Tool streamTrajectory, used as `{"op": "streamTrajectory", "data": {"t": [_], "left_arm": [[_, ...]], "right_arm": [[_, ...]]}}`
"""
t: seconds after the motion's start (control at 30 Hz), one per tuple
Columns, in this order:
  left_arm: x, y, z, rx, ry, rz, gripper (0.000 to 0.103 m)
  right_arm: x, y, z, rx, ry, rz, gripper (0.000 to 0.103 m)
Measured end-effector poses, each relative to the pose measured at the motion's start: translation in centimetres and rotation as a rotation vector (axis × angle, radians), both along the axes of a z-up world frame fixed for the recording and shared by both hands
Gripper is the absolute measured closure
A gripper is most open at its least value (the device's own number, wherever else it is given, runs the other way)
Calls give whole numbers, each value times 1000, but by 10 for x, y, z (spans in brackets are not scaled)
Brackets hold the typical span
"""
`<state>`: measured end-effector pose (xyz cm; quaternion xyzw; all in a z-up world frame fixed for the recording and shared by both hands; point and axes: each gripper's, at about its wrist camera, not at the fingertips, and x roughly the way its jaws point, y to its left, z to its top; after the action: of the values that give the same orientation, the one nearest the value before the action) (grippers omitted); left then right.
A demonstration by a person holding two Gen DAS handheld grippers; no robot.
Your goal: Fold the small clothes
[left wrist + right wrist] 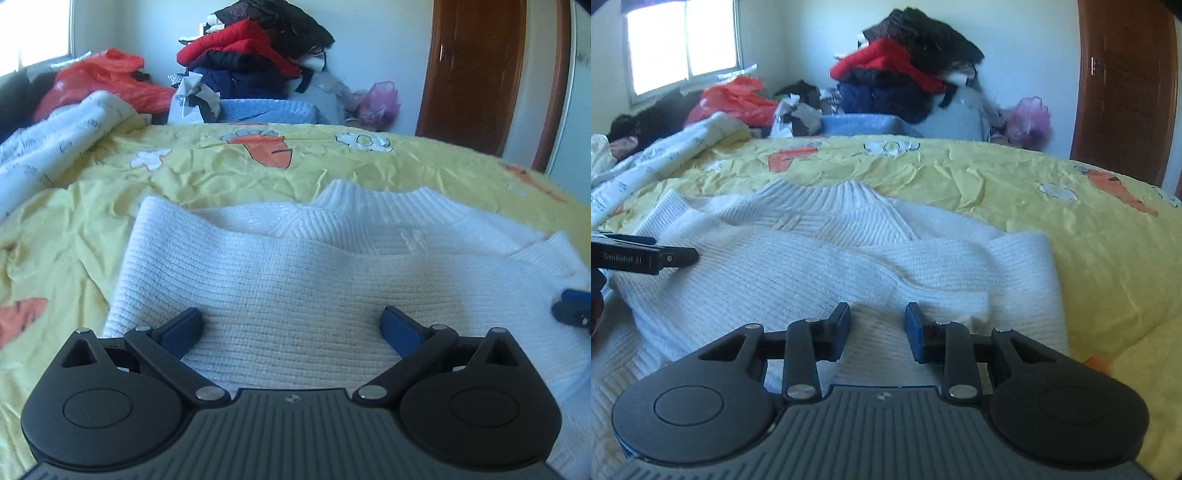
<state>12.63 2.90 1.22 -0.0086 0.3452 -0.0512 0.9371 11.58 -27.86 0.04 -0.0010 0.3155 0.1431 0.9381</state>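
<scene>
Gaped wide, left gripper (291,325); parted narrowly, right gripper (877,321); gripped nothing. Hung above white sweater (295,273), collar pointing away, length running toward cameras.

A home bedroom is showing here: a bed (1015,192) is lying under a yellow carrot-print sheet, clothes (908,77) are piling up against the far wall, daylight is coming through a window (683,44), and a wooden door (1123,88) is standing at the right.

Yellow bedspread (258,173) – white sweater (295,266), rumpled blanket (55,147)
</scene>
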Motion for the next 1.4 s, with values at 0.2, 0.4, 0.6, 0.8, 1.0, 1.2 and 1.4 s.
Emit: {"op": "streamTrajectory", "data": {"t": [0.2, 0.4, 0.6, 0.8, 1.0, 1.2, 1.4], "left_arm": [[2, -9, 1, 32, -14, 13, 0], [-60, -13, 30, 7, -15, -11, 0], [-114, -29, 5, 76, 44, -171, 0], [-116, -13, 8, 25, 53, -92, 0], [-174, -2, 15, -50, 92, -75, 0], [-214, -18, 7, 81, 60, -44, 0], [-230, -24, 2, 84, 57, -18, 0]], "right_arm": [[-3, 2, -3, -7, -32, -13, 64], [-42, -3, 23, 63, -5, -37, 41], [-85, 8, 0, -31, 58, 43, 32], [-92, 8, 7, -28, 57, 21, 27], [-138, 5, 15, 53, 84, 42, 17], [-171, 28, 4, -75, 47, 29, 11], [-193, 35, 1, -82, 79, 0, 7]]}}
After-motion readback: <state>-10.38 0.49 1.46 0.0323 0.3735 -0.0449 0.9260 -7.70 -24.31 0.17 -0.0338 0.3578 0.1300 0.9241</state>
